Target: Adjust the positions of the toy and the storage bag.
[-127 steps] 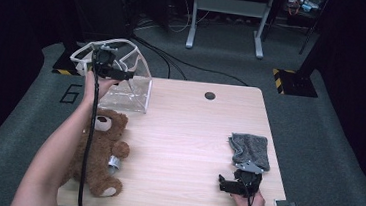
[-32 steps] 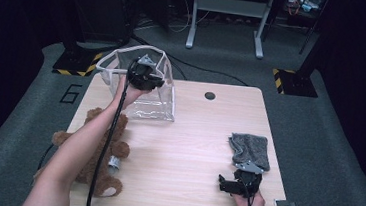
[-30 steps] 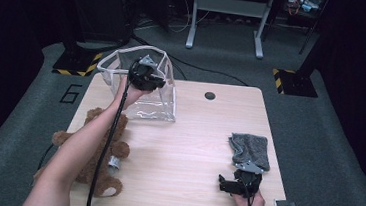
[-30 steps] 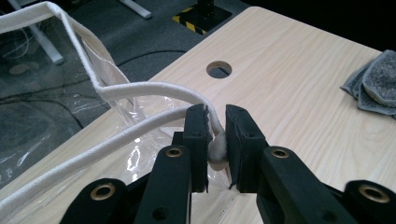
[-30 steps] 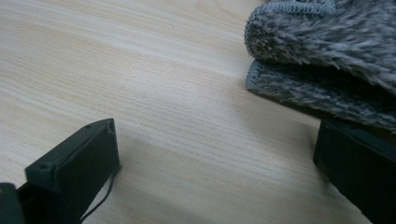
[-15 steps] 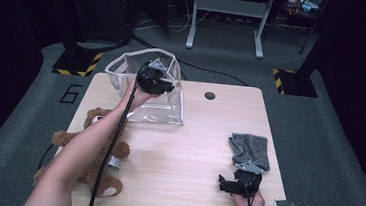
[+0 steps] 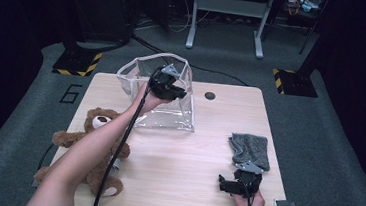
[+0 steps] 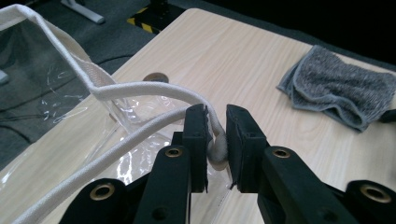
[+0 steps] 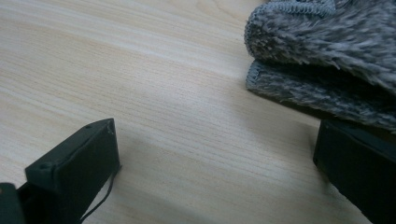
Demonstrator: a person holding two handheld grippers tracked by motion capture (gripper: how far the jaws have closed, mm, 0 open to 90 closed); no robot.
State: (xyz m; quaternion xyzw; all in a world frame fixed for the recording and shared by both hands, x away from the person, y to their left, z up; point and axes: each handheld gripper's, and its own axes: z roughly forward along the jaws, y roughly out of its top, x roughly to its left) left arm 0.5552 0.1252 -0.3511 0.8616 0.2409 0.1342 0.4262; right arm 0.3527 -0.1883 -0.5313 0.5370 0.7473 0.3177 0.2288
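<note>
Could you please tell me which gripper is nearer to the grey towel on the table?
The right. The right gripper rests on the table just in front of the grey towel, jaws open beside its edge. The left gripper is across the table, clamped on the clear bag's white rim.

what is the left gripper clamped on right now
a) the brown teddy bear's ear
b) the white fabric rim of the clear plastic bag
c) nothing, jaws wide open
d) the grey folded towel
b: in the left gripper view the left gripper has its jaws pinched on the white fabric rim of the clear plastic bag, well apart from the grey folded towel.
</note>
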